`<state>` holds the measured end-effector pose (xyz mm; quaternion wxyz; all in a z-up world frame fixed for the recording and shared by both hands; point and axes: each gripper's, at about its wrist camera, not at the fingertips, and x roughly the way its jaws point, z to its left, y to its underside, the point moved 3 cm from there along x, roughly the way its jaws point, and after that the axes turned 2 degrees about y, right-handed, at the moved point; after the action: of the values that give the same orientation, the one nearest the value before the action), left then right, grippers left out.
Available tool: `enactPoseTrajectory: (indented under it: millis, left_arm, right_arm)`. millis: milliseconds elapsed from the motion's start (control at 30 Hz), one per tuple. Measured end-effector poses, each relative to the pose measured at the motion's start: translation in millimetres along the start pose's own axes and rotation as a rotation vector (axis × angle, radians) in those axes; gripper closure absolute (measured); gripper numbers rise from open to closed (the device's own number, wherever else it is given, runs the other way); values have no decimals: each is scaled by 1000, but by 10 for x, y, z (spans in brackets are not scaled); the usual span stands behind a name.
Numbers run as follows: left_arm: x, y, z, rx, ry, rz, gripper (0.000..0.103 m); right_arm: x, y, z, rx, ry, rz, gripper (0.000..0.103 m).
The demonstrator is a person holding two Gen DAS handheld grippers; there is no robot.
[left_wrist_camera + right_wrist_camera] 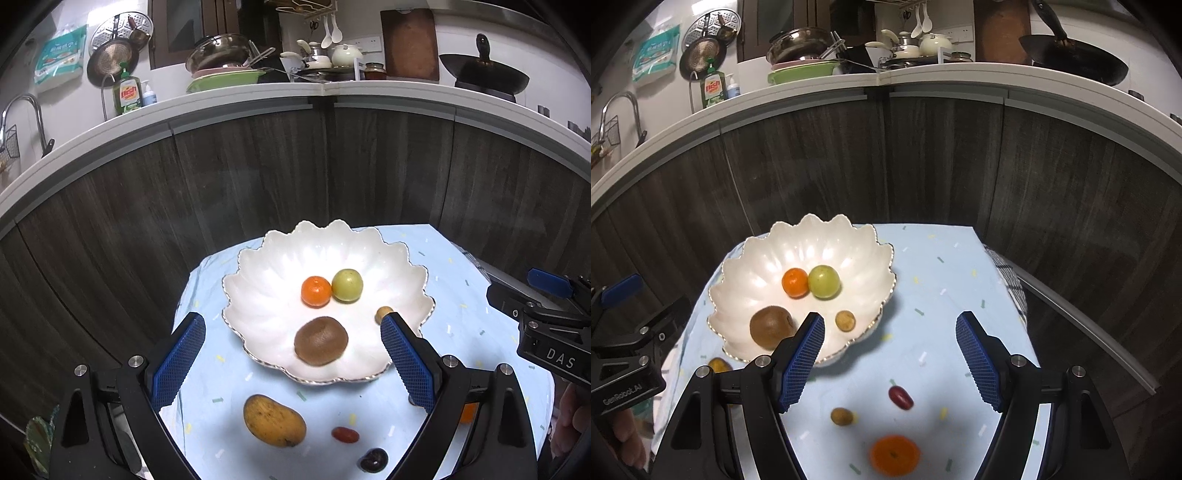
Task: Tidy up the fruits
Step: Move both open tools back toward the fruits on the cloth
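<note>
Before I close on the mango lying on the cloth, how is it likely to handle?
The mango is oblong and lies on its side, so it probably rocks rather than rolls. Its dark-speckled yellow skin suggests ripeness, so it may bruise under a hard squeeze. It is the largest fruit here, likely the heaviest.

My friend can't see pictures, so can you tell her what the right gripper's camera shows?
A white scalloped bowl on a pale blue tablecloth holds a small orange, a green round fruit, a kiwi and a little brown fruit. The right gripper, jaws open and empty, is above loose fruit: a red date, a tangerine and another small brown fruit.
</note>
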<state>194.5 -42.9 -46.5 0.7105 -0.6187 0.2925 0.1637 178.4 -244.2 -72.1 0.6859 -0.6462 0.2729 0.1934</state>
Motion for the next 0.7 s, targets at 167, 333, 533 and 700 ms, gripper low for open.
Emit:
enactPoseTrajectory:
  millis: [167, 333, 533, 700]
  left_arm:
    - [-65, 91, -73, 10, 10, 4, 6]
    - [-100, 189, -141, 22, 21, 11, 6]
    - [-131, 332, -215, 28, 43, 30, 6]
    - [-162, 483, -287, 32, 62, 45, 6]
  right_arm:
    - [-54, 103, -53, 3, 2, 0, 29]
    - [-82, 219, -106, 7, 0, 6, 29]
    - [-83, 385, -164, 17, -1, 30, 29]
    - [-96, 507, -200, 20, 5, 37, 29]
